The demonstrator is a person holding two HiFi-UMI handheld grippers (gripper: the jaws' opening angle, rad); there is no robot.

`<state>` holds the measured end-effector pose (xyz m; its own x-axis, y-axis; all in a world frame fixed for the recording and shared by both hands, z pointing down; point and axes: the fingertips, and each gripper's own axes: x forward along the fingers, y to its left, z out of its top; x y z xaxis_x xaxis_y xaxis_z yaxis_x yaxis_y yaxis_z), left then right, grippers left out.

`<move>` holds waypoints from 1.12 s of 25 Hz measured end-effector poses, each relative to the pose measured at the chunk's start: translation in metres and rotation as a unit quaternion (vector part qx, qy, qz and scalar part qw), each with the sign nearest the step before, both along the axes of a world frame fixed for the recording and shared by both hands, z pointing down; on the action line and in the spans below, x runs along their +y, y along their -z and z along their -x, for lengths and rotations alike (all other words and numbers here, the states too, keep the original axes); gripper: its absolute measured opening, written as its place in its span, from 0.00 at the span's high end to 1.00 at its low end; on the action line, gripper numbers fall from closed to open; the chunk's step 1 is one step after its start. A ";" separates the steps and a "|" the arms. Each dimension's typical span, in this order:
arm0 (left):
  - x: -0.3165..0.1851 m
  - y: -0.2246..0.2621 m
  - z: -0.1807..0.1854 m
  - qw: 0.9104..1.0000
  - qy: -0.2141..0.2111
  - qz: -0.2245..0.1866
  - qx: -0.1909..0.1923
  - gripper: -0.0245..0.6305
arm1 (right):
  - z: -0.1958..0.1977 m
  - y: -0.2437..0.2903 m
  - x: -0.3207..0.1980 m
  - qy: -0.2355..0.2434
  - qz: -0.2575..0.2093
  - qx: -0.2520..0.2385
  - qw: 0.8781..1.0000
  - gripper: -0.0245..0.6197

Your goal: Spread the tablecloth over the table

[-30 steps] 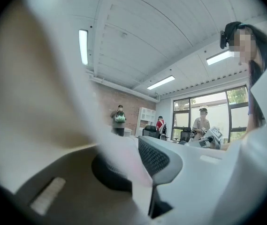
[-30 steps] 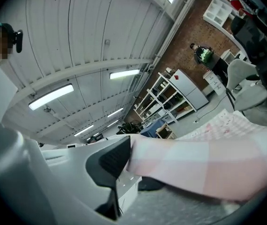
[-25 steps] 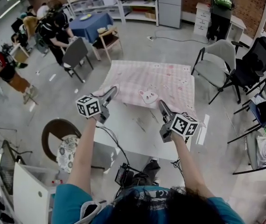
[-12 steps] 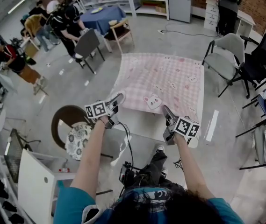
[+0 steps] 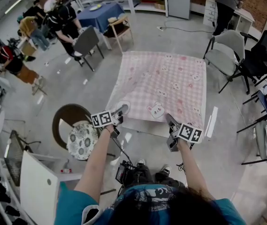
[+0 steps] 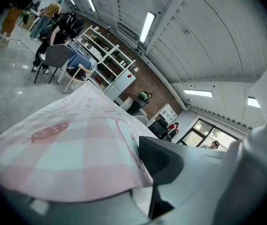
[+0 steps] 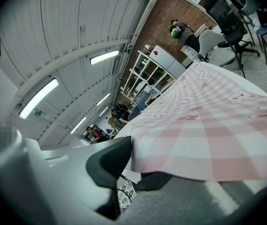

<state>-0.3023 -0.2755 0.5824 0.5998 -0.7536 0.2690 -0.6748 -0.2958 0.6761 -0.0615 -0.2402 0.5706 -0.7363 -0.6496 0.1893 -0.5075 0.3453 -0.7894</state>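
Pink and white tablecloth (image 5: 164, 83): it lies flat and spread out over the table (image 5: 141, 127). It has little bunny pictures on it.
Left gripper (image 5: 122, 109): it is at the near left corner of the tablecloth. Its jaws are pinched close together on the cloth's edge.
Right gripper (image 5: 170, 120): it is near the near right corner of the tablecloth. Its jaws are also pinched close together, with the cloth's edge between the pads.
Table: only a thin white strip shows, just under the near edge of the tablecloth.
Grey chair (image 5: 223, 56): it stands just beside the far right side of the tablecloth.
Black chair (image 5: 260, 55): it is farther out to the right of the tablecloth.
Flower stool (image 5: 82, 139): it is on the floor, to the left of the tablecloth's near corner.
Blue table (image 5: 95, 15): it is far behind the tablecloth, with people near it.
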 end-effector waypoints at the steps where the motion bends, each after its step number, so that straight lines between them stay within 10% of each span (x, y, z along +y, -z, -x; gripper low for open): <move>1: 0.003 -0.007 0.002 1.000 0.003 0.006 -0.006 0.86 | 0.000 -0.006 0.003 -0.004 0.007 0.002 1.000 0.92; 15: 0.043 -0.089 -0.002 0.995 -0.007 0.072 0.063 0.85 | 0.001 -0.084 0.053 -0.068 0.110 0.006 0.992 0.90; 28: 0.057 -0.148 0.002 0.989 -0.002 0.150 0.001 0.86 | 0.004 -0.152 0.070 -0.103 0.198 0.094 0.970 0.90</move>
